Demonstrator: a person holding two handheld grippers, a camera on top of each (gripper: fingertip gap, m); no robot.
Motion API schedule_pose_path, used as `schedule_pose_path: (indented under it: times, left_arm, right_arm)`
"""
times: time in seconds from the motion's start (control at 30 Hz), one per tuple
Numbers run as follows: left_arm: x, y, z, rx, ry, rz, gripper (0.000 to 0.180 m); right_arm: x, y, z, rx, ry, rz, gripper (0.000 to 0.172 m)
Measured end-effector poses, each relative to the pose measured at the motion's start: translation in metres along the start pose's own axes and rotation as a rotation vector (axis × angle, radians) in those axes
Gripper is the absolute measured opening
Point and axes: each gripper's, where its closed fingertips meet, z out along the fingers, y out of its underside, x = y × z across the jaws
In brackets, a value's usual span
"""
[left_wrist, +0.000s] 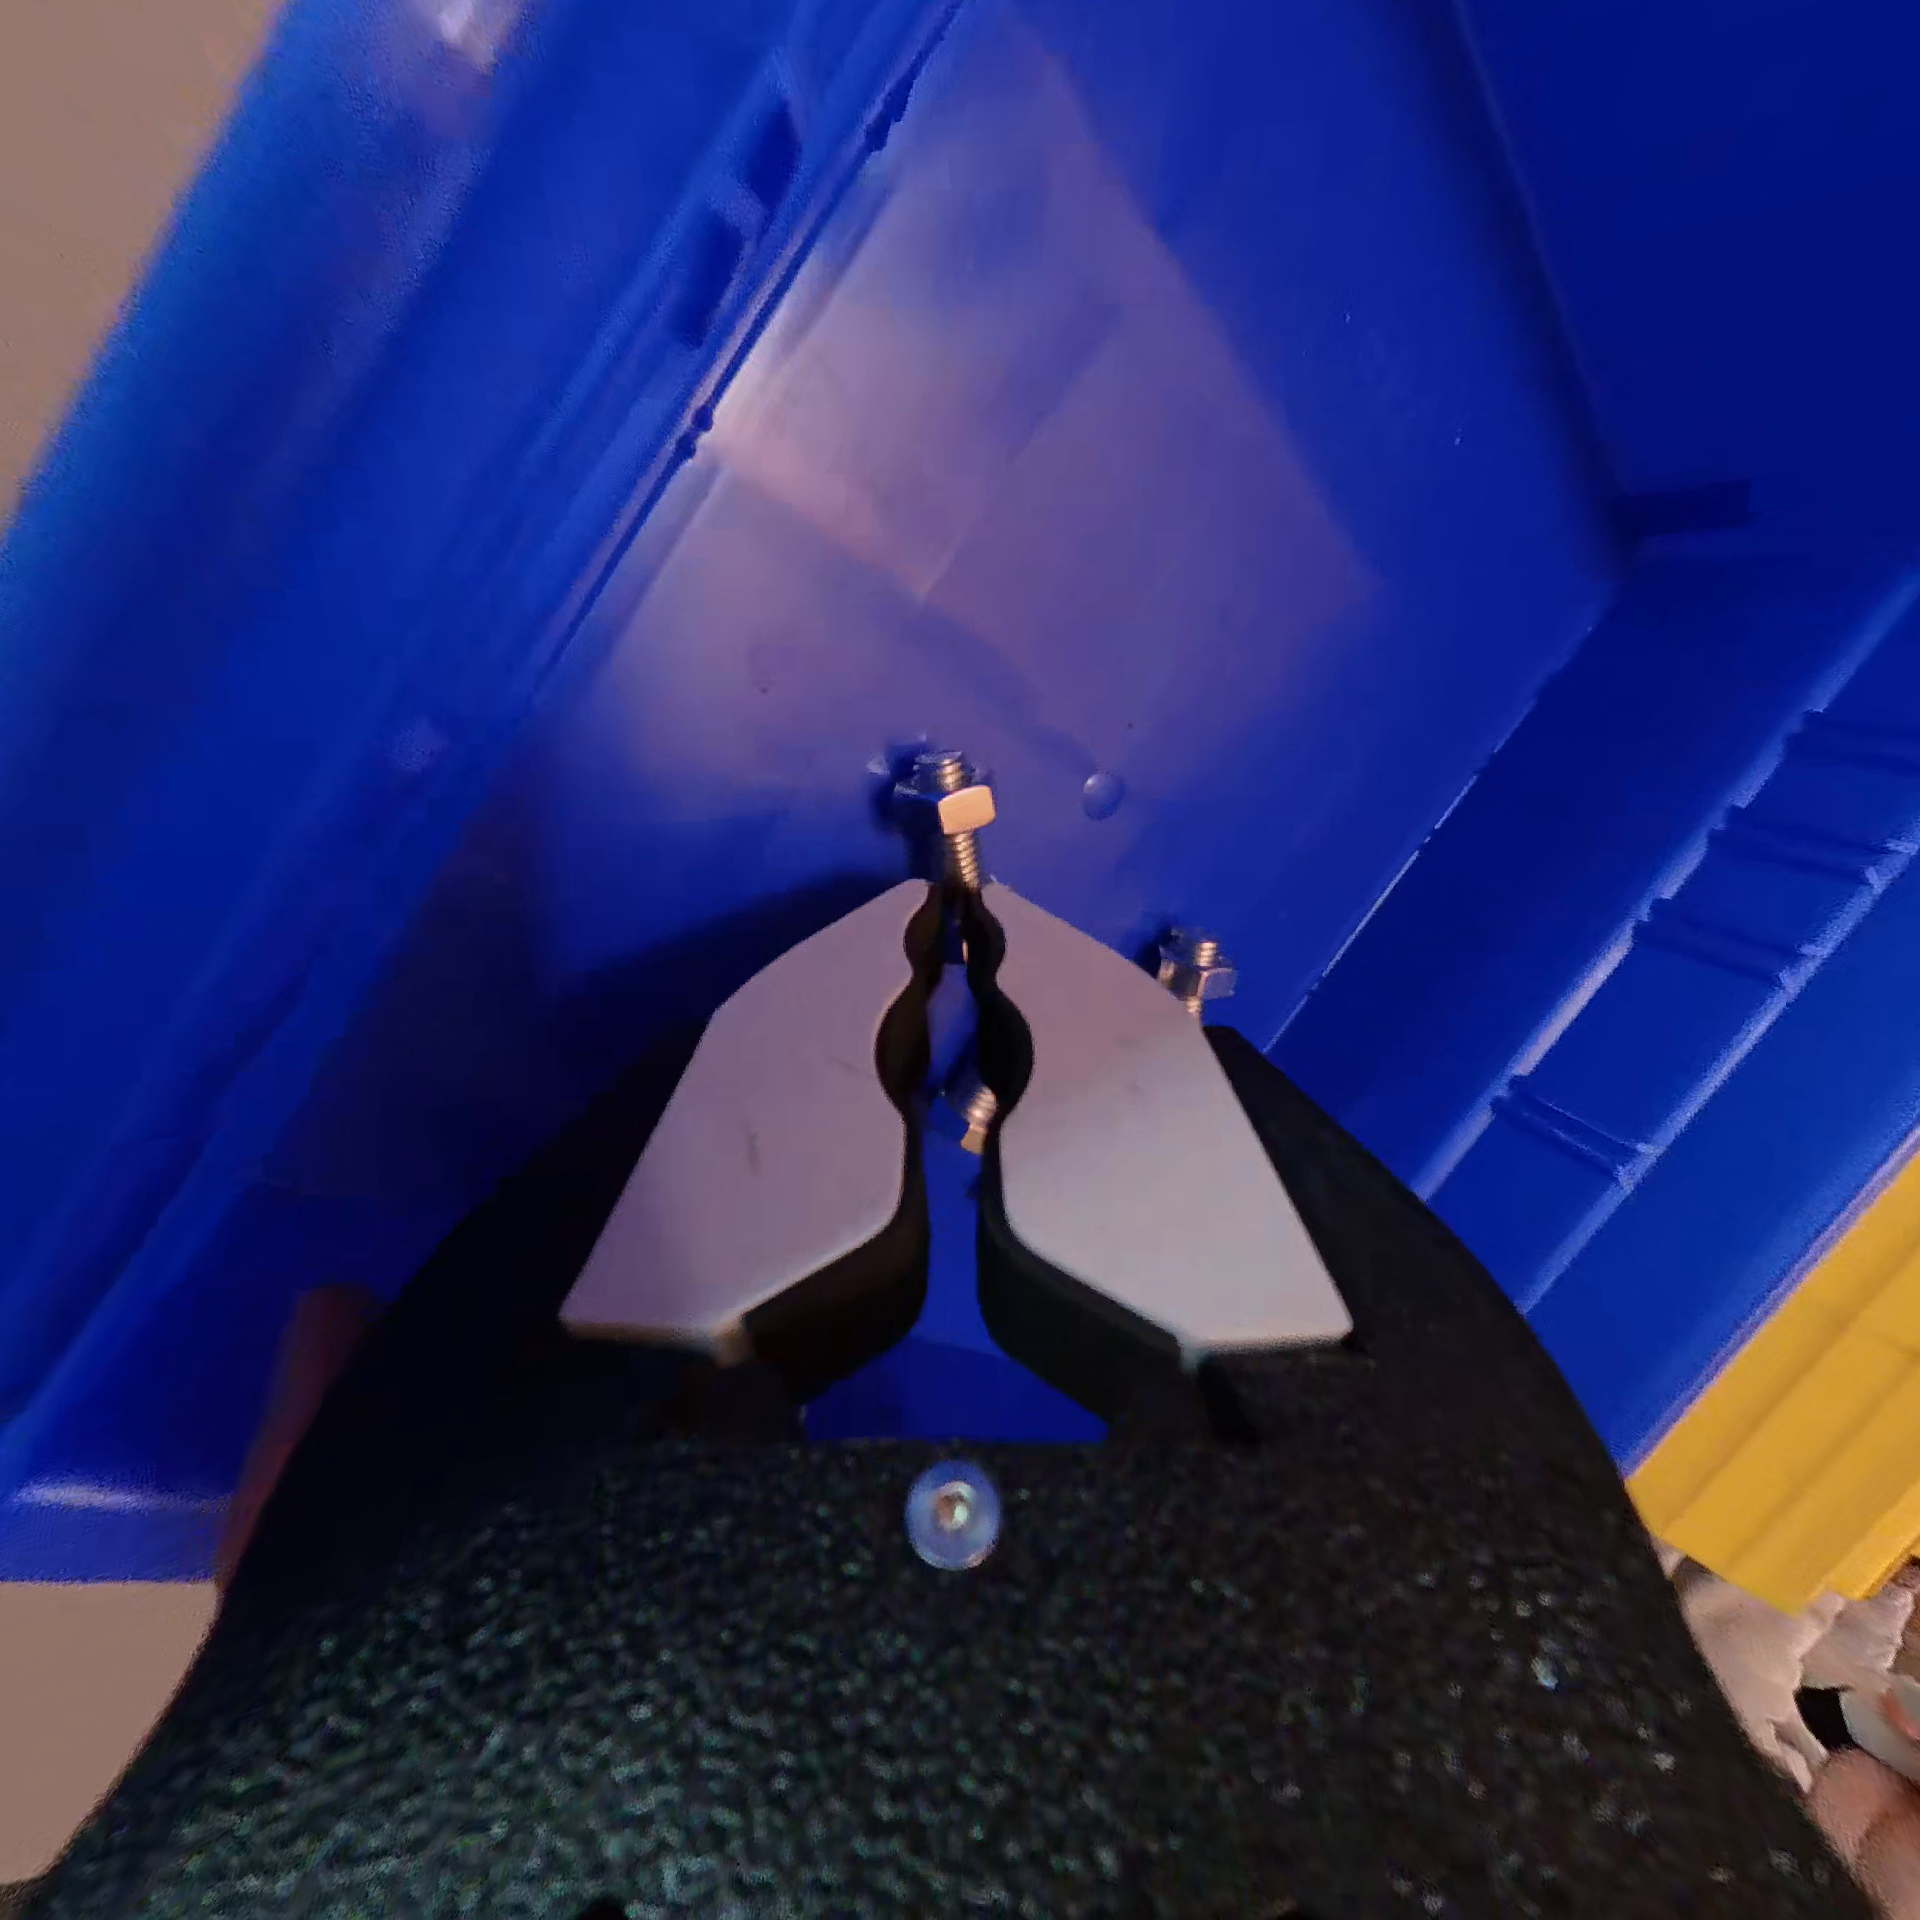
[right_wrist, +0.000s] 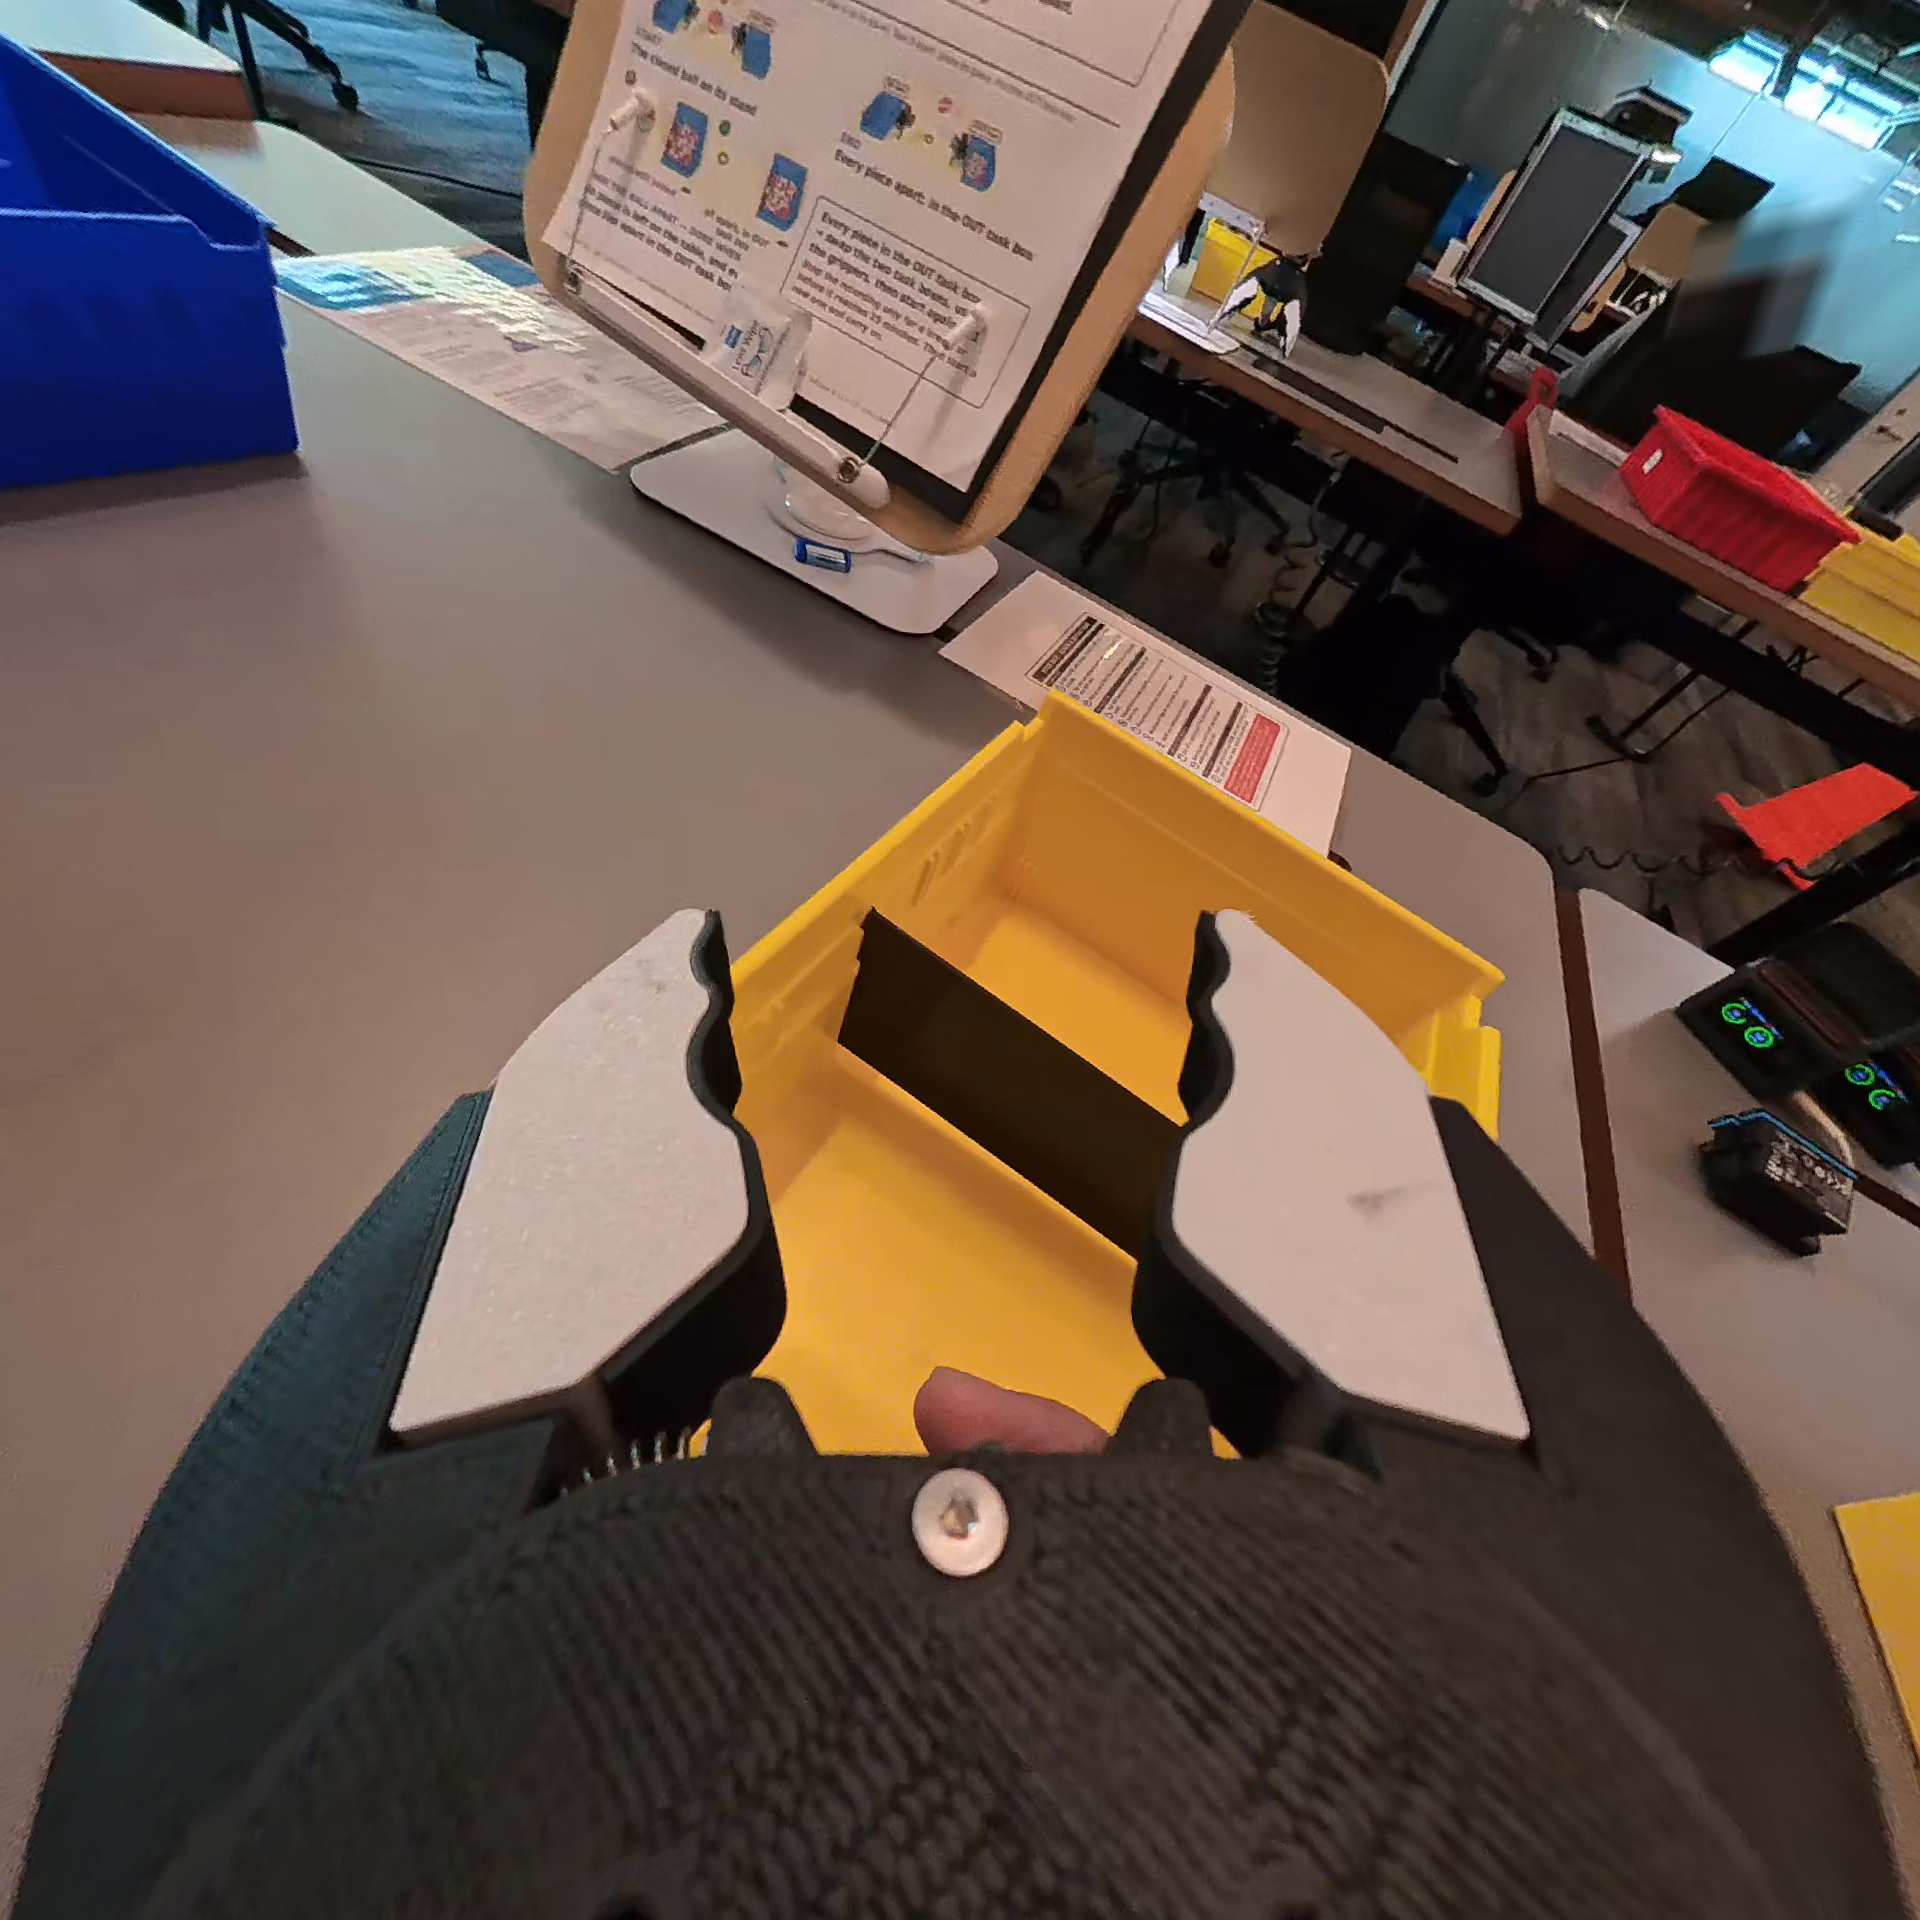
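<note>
Reaching deep into a big blue moulded-plastic bin (left_wrist: 1143, 468), with the left gripper (left_wrist: 951, 899) pressed together and pinching the threaded shank of a small silver steel bolt with a hex nut on it (left_wrist: 961, 821), its far end poking out just ahead of the fingertips. Lying loose on the bin floor: a second nutted bolt (left_wrist: 1195, 971) just right of the fingers, a third bolt (left_wrist: 971, 1117) showing under the jaws. Hovering spread wide and holding nothing, the right gripper (right_wrist: 956, 971) above a yellow plastic bin (right_wrist: 1299, 894) split by a black divider panel (right_wrist: 1008, 1070), both compartments looking bare. Judging from that, one bolt gripped but not lifted out, others untouched.
</note>
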Motion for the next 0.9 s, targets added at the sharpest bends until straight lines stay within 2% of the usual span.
schedule_pose_path:
  times: [0.3,0.4,0.47,0.8,0.9]
  left_arm:
    - [0.006,-0.005,0.004,-0.018,-0.019,-0.035,0.005]
    - [0.005,-0.008,0.003,-0.016,-0.039,-0.046,0.022]
    - [0.005,-0.01,0.004,-0.008,-0.049,-0.05,0.026]
    - [0.013,-0.01,0.013,0.005,-0.01,-0.172,0.016]
    - [0.013,-0.008,0.013,-0.03,-0.018,-0.127,0.013]
  right_arm:
    - [-0.017,0.002,0.009,-0.018,-0.062,-0.004,0.083]
    - [-0.02,0.004,0.009,-0.025,-0.073,-0.02,0.082]
    - [-0.021,0.005,0.01,-0.027,-0.079,-0.016,0.082]
    - [-0.029,0.012,0.016,-0.064,-0.101,-0.045,0.081]
    - [-0.03,0.013,0.018,-0.066,-0.112,-0.042,0.081]
